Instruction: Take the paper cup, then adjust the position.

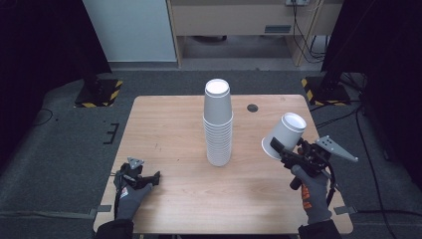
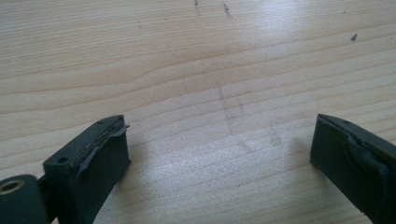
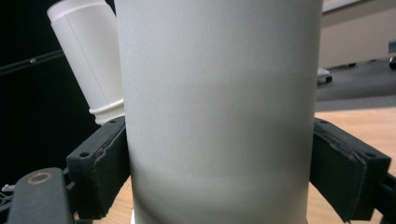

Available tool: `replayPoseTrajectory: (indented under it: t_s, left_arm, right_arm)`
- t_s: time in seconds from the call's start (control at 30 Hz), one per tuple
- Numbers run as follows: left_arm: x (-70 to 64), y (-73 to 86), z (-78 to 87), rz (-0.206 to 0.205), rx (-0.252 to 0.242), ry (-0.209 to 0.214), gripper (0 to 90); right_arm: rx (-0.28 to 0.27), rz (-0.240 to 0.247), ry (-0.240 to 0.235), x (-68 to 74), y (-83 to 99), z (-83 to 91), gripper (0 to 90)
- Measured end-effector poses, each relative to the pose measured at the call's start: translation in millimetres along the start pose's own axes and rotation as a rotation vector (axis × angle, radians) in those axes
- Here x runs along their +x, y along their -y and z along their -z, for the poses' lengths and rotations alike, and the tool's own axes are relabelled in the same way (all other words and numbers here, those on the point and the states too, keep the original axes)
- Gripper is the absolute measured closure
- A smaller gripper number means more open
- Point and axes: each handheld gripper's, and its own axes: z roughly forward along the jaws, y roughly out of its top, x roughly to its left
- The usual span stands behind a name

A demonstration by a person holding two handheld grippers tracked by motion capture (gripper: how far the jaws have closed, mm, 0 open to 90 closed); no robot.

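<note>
A tall stack of white paper cups (image 1: 218, 129) stands upside down in the middle of the wooden table (image 1: 169, 129). Right of it, my right gripper (image 1: 280, 148) is shut on a single white cup (image 1: 285, 133), held tilted above the table's right side. In the right gripper view that cup (image 3: 219, 93) sits between the two black jaws, and the stack (image 3: 88, 60) leans behind it at upper left. My left gripper (image 1: 147, 179) rests low at the table's front left corner. In its own view, the left gripper (image 2: 219, 133) is open over bare wood.
A small dark round hole (image 1: 253, 107) lies in the tabletop behind and right of the stack. Black stands with yellow-striped bases (image 1: 99, 92) sit on the floor at both far corners. A pale cabinet (image 1: 239, 20) stands beyond the table.
</note>
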Motion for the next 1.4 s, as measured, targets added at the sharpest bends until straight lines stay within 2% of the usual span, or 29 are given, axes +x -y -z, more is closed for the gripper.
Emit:
replayPoseTrajectory:
  t_s: [0.23,0.4,0.47,0.5,0.6,0.63,0.73,0.77,0.93,1.07,1.1,1.4]
  left_arm:
    - [1.1,1.0,1.8,-0.001,-0.015,0.004,9.5]
    - [2.7,0.7,6.1,-0.022,-0.015,0.020,21.5]
    - [2.3,0.2,7.6,-0.035,-0.021,0.034,25.6]
    - [0.9,-0.8,9.4,-0.060,-0.032,0.043,28.2]
    - [-1.2,-2.1,11.7,-0.075,-0.050,0.061,30.0]
    - [-4.0,-3.8,14.2,-0.077,-0.070,0.083,32.2]
    - [-6.8,-5.6,16.8,-0.085,-0.087,0.095,32.5]
    - [-9.5,-7.2,19.2,-0.088,-0.105,0.116,32.5]
    - [-15.3,-10.5,24.0,-0.096,-0.141,0.149,32.4]
    - [-20.5,-14.4,30.9,-0.100,-0.192,0.176,32.8]
    - [-23.3,-16.0,34.3,-0.095,-0.215,0.202,33.2]
    - [-38.6,-22.3,42.1,-0.120,-0.272,0.246,33.4]
  right_arm:
    - [0.029,-0.045,0.019,-13.4,18.1,3.3,14.3]
    - [0.035,-0.090,0.012,-18.9,26.2,3.7,14.3]
    - [0.037,-0.102,0.011,-20.2,28.0,5.2,14.2]
    - [0.039,-0.116,0.007,-22.1,29.9,6.8,14.2]
    - [0.039,-0.128,0.006,-24.4,31.5,8.3,14.2]
    - [0.038,-0.144,0.004,-26.7,32.7,9.4,14.2]
    - [0.038,-0.167,-0.002,-28.4,33.8,10.1,14.2]
    - [0.034,-0.185,-0.008,-28.9,34.8,10.1,14.2]
    - [0.038,-0.207,-0.017,-29.9,37.4,8.2,14.2]
    - [0.030,-0.232,-0.029,-29.9,37.9,7.8,14.2]
    - [0.028,-0.249,-0.036,-29.8,38.2,7.5,14.2]
    - [0.027,-0.266,-0.037,-30.9,39.5,7.0,14.2]
